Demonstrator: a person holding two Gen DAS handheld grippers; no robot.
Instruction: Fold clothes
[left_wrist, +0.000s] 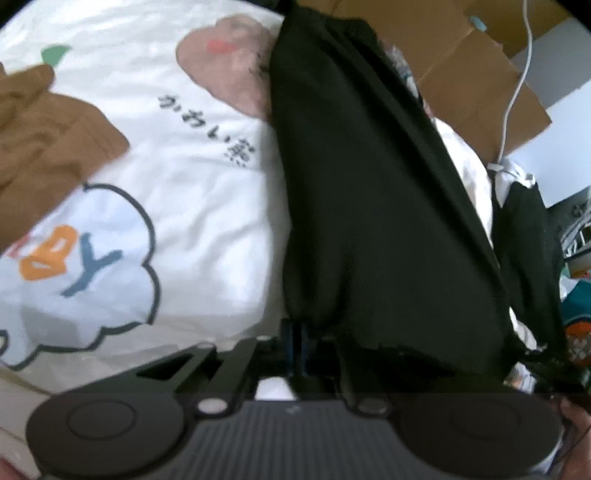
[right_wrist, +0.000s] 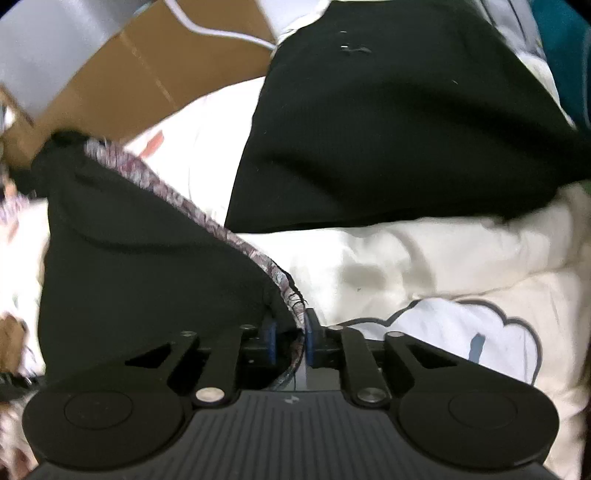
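White printed bedding (left_wrist: 207, 192) fills the ground beneath both of my grippers; in the left wrist view it carries a blue-outlined cloud motif (left_wrist: 92, 266) at 8 o'clock with orange and blue letters, a line of dark script (left_wrist: 207, 127) near centre, and a pinkish-brown cartoon face (left_wrist: 229, 59) at 11 o'clock. The black garment (left_wrist: 369, 192), the largest item on it, runs from 12 o'clock down to my left gripper (left_wrist: 297, 343), whose blue-padded jaws are drawn nearly together on the garment's lower edge. In the right wrist view another stretch of the black garment (right_wrist: 388, 129) lies across 12 to 2 o'clock on the bedding (right_wrist: 406, 254), while a nearer portion (right_wrist: 147, 251) rises at 9 o'clock, edged by a patterned purplish trim (right_wrist: 207, 218). My right gripper (right_wrist: 291, 339) holds this trimmed edge between jaws closed to a narrow gap. Brown cardboard boxes (left_wrist: 476, 81) stand beyond the bedding at 1 o'clock in the left view and at 11 o'clock in the right view (right_wrist: 122, 81). A tan-brown garment (left_wrist: 48, 125) lies at 9 o'clock in the left view. A white cable (left_wrist: 517, 85) hangs across the boxes at 1 o'clock.
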